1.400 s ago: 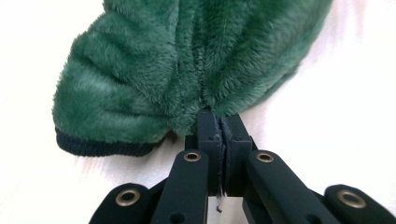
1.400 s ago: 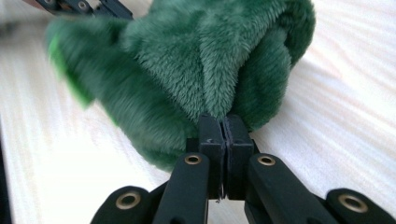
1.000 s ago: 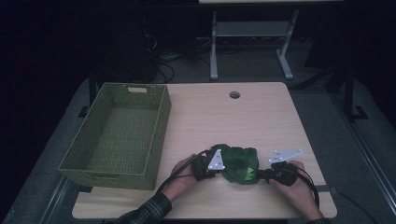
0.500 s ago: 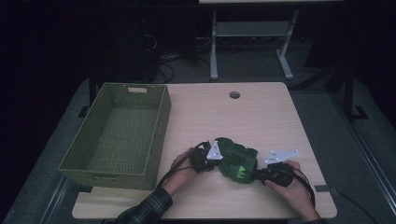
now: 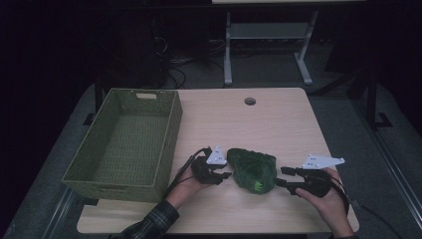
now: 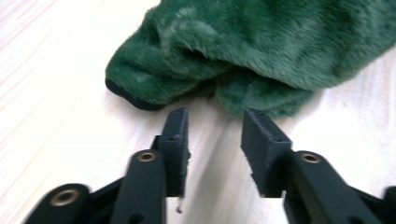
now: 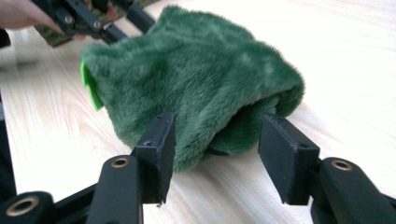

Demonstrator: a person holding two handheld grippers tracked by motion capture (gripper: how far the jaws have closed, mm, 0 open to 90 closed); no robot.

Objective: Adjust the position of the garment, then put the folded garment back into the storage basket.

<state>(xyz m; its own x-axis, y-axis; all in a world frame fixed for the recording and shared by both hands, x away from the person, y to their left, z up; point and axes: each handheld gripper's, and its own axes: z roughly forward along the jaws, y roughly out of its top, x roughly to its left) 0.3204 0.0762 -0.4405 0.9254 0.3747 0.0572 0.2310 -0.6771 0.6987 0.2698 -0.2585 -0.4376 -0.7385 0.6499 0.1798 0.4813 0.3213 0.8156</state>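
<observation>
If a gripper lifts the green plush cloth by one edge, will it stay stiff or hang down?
The green plush cloth lies crumpled in soft folds, so it will probably sag and unfold. Its thick pile looks light and unlikely to slip between the fingers. Pushed, it would likely bunch up on the table rather than roll.

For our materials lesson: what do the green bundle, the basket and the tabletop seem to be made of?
Green bundle: soft plush or fleece-like fabric, with a short fuzzy pile and limp folds. Basket: woven, olive-green, with a regular mesh weave; whether fibre or plastic cannot be told. Tabletop: pale wood or wood-look laminate, with faint grain lines and a smooth matte finish.
</observation>
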